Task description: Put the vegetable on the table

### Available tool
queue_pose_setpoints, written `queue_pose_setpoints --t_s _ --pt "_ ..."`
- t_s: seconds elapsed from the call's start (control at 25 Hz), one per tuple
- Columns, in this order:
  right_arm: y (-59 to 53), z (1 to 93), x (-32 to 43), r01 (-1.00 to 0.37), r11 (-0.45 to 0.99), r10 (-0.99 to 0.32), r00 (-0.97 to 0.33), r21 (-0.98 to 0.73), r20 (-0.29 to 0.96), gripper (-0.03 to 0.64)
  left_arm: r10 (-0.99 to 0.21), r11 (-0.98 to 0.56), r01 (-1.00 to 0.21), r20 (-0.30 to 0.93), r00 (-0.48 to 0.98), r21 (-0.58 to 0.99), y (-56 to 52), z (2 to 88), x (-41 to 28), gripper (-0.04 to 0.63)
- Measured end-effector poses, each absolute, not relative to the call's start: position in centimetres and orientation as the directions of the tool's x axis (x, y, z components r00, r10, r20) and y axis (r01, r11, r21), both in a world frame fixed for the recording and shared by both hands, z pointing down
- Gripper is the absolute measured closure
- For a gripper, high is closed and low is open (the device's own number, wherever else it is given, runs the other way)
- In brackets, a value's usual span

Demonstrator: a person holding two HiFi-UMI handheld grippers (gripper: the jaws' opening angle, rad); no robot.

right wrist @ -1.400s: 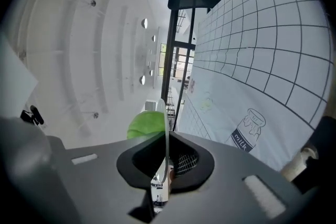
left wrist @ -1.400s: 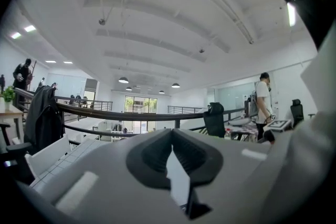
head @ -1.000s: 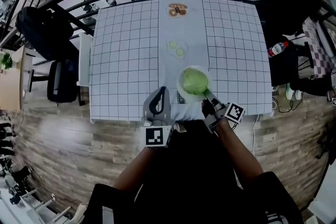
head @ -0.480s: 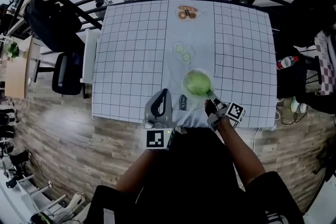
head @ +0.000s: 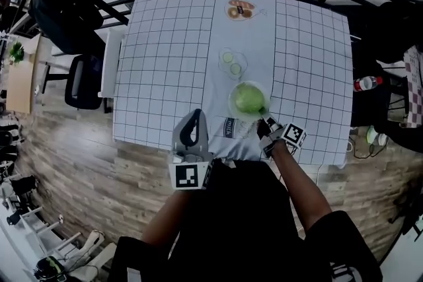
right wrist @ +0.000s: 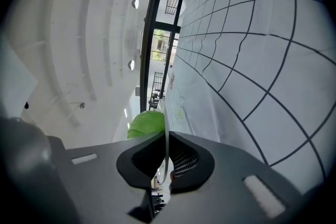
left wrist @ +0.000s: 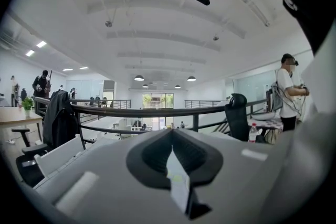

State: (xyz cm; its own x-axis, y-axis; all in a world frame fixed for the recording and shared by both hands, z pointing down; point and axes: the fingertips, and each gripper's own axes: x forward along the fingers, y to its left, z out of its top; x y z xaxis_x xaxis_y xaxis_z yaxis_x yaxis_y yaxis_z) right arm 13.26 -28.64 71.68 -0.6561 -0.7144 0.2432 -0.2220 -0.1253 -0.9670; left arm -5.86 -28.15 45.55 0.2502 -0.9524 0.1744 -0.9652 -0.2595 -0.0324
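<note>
Vegetable in bowl — right hand-held gripper, rolled, pinches rim; left one closed, level.

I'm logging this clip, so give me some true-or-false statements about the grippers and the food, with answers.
1. The right gripper is clamped on the rim of the plate holding the green vegetable. True.
2. Both grippers hold the plate. False: the left gripper is shut on nothing.
3. A dish of brown food sits near the far edge of the table. True.
4. The green vegetable lies bare on the table. False: it sits on the plate.
</note>
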Motion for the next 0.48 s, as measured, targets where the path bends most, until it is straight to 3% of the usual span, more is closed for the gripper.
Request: queue_pose_setpoints --t_s 0.48 --pt "-30.2 75.3 12.6 -0.241 -0.179 -0.675 -0.675 -0.954 0.298 0.607 -0.955 -0.245 -0.969 0.174 0.241 -0.004 -29.6 46.2 -5.1 0.588"
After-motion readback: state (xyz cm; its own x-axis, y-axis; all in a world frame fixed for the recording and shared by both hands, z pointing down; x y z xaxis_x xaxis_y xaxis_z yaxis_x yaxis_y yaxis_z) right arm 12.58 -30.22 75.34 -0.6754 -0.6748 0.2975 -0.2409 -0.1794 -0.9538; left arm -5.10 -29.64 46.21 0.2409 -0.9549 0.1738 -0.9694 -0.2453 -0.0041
